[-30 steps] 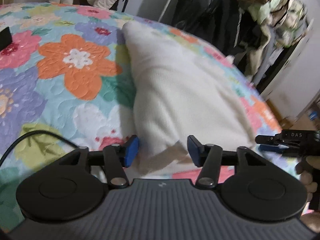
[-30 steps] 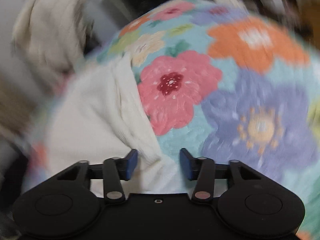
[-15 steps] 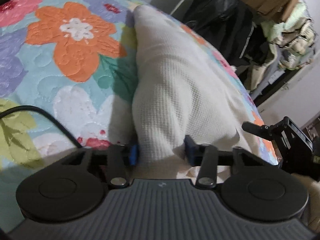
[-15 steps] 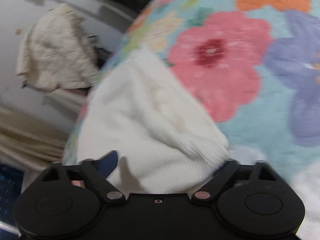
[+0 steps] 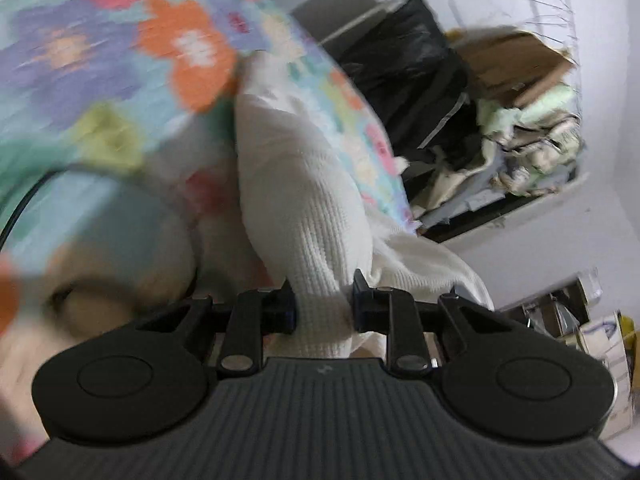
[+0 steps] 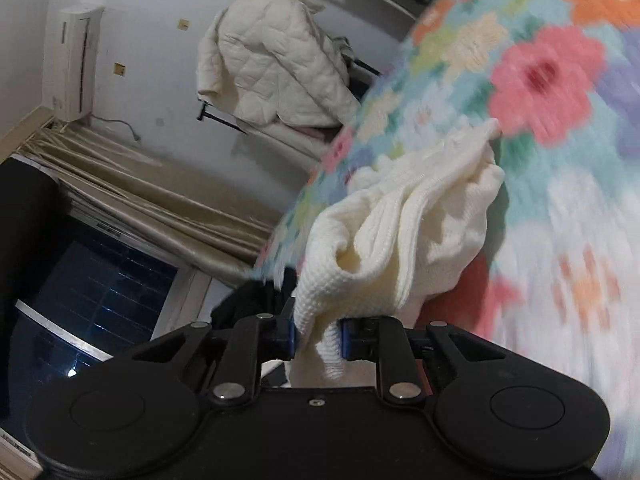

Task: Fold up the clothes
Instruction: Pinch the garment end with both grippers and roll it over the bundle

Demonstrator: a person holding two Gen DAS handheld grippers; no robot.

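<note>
While the left gripper is pinching a thick fold of the cream waffle-knit garment between its nearly closed blue-padded fingers, the right gripper is clamping another edge of the same garment, its fingers drawn close together with a ribbed hem hanging down between them. In the left wrist view the cloth is running up from the jaws as a bunched, stretched band, with its far end lying on the floral quilt; a second loose fold is drooping off to the right of the jaws. In the right wrist view the garment is gathering in soft pleats just past the fingers, with its far tip touching the quilt near a pink flower. A black cable is curving across the quilt at the left edge of the left wrist view. Much of the quilt is showing blurred in both views. Farther off, beyond the bed, a black bag is leaning beside a rack crowded with cardboard and pale clothes. Across the room in the right wrist view, a cream quilted jacket is hanging against the white wall, an air conditioner is sitting to its left, and beige curtains are framing a dark window
</note>
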